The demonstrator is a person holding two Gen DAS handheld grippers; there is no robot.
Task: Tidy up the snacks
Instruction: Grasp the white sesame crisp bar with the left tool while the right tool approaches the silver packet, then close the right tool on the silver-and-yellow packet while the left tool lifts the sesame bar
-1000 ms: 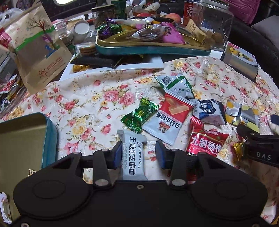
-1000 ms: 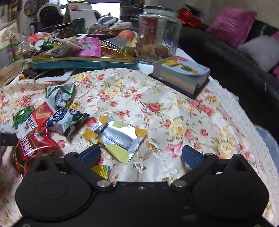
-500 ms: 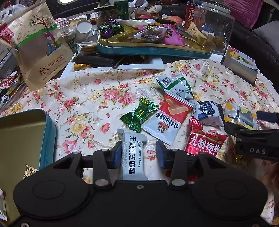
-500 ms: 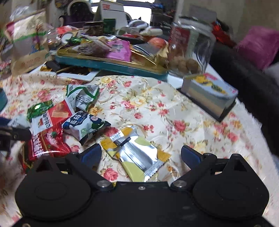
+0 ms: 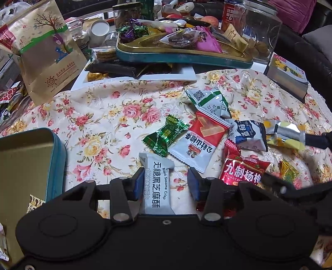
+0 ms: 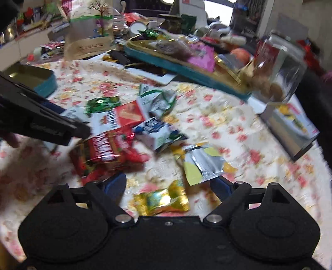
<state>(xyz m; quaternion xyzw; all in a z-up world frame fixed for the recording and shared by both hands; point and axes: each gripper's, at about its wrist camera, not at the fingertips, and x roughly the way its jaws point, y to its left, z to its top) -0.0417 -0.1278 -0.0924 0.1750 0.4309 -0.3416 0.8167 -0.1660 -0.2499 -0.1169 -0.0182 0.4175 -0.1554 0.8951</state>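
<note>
The left gripper is opening, its fingers spreading around a grey-white sesame crisp wrapper touching the left pad. The right gripper is narrowing yet wide, straddling a gold foil candy.

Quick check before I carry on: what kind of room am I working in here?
Most likely a home living room. A table under a floral tablecloth is crowded with wrapped snacks, a dark sofa with a pink cushion stands behind it, and a snack-filled tin tray sits by a glass jar.

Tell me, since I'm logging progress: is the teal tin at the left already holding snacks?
No, the teal tin shows only its bare gold floor.
</note>
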